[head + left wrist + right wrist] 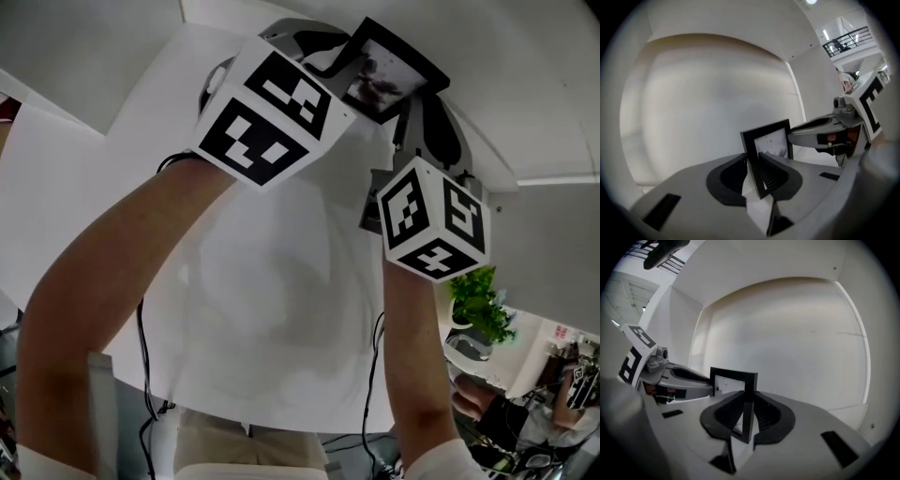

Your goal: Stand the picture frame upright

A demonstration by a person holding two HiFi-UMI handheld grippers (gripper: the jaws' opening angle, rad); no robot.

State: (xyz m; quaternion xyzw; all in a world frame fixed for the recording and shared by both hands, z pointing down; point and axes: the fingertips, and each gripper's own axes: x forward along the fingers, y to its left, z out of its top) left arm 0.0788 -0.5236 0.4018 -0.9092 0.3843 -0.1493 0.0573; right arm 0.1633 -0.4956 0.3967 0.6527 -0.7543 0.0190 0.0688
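A small black picture frame [386, 73] with a pale print is held between both grippers over the far part of the white table [262, 309]. My left gripper [753, 163] is shut on the frame [768, 140] at its left edge. My right gripper [748, 400] is shut on the frame [729, 380] at its right edge. In the head view the marker cubes of the left gripper [267, 117] and right gripper [433, 217] hide the jaws. I cannot tell whether the frame's lower edge touches the table.
The round table's near edge runs along the bottom, with cables [145, 375] hanging below it. A green potted plant [480, 305] stands past the table's right edge. White walls [84, 47] lie behind the table.
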